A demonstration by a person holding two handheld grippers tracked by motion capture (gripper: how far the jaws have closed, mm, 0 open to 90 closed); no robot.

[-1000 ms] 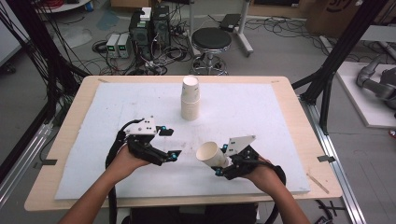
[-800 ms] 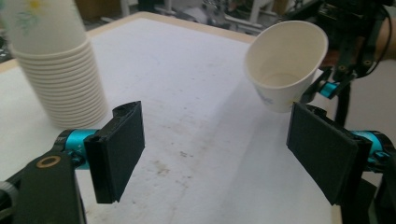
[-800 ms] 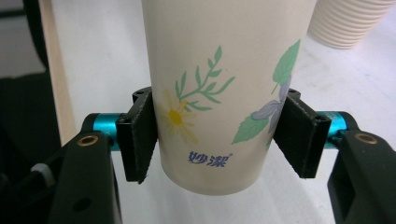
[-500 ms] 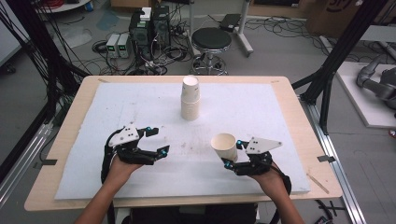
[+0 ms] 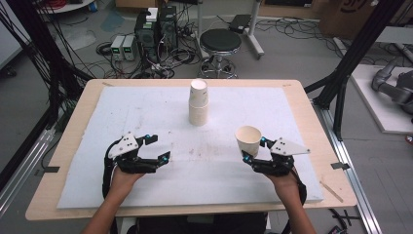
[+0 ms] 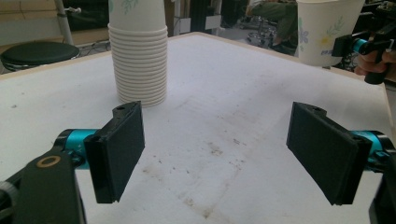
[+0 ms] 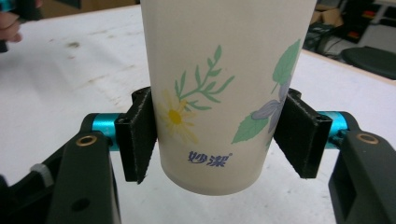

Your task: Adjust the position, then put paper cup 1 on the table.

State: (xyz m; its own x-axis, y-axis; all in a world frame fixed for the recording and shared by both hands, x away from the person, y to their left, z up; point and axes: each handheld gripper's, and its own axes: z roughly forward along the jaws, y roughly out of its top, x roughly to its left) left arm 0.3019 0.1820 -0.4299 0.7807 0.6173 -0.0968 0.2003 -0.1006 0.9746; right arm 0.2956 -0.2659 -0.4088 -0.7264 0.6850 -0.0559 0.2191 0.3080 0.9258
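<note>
The paper cup (image 7: pixel 224 93) loses its rim past the top edge of the right gripper view, its base hides the surface (image 7: pixel 70 70) beneath (contact cannot be told), and the cup stack (image 6: pixel 138 60) is cropped above

A single paper cup (image 5: pixel 248 140), cream with printed flowers, green leaves and blue lettering near its base, stands upright with its mouth open upward at the right of the tabletop (image 5: pixel 146 112). Well apart, toward the far middle, a tall nested stack of cups (image 5: pixel 198 102) stands upright.
</note>
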